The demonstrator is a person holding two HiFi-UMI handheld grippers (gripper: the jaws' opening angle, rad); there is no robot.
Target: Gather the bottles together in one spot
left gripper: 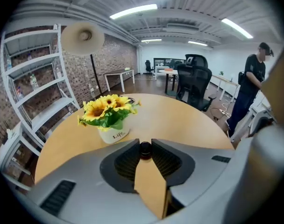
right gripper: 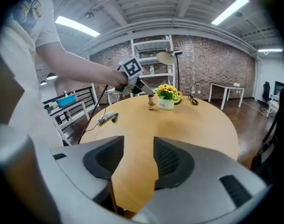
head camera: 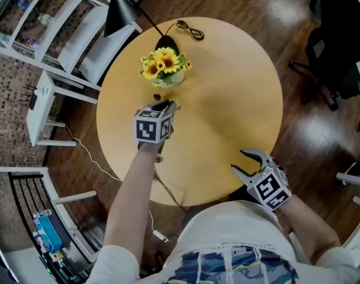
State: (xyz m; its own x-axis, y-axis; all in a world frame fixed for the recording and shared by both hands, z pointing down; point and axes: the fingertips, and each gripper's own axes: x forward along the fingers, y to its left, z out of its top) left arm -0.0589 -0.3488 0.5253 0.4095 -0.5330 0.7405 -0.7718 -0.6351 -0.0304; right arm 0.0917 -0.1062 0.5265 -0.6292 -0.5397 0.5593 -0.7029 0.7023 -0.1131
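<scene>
Left gripper (left gripper: 145, 144) fingers (left gripper: 127, 161) clamp the bottle (left gripper: 145, 150) beside the flower pot (left gripper: 113, 134) (right gripper (right gripper: 138, 143) open, empty); looks like placing, next probably needs an upright release.

The round table (head camera: 239, 87) is finished in pale tan wood, the floor (head camera: 298, 129) in dark brown planks. Yellow sunflowers (head camera: 164, 63) with green leaves are set in a white pot (left gripper: 113, 134) lettered in black. The bottle (left gripper: 145, 149) is dark-capped. The left gripper (left gripper: 145, 143) and right gripper (right gripper: 138, 153) are moulded in grey with black ribbed pads (left gripper: 166, 160); black-and-white squares are printed on each marker cube (head camera: 151, 129).
</scene>
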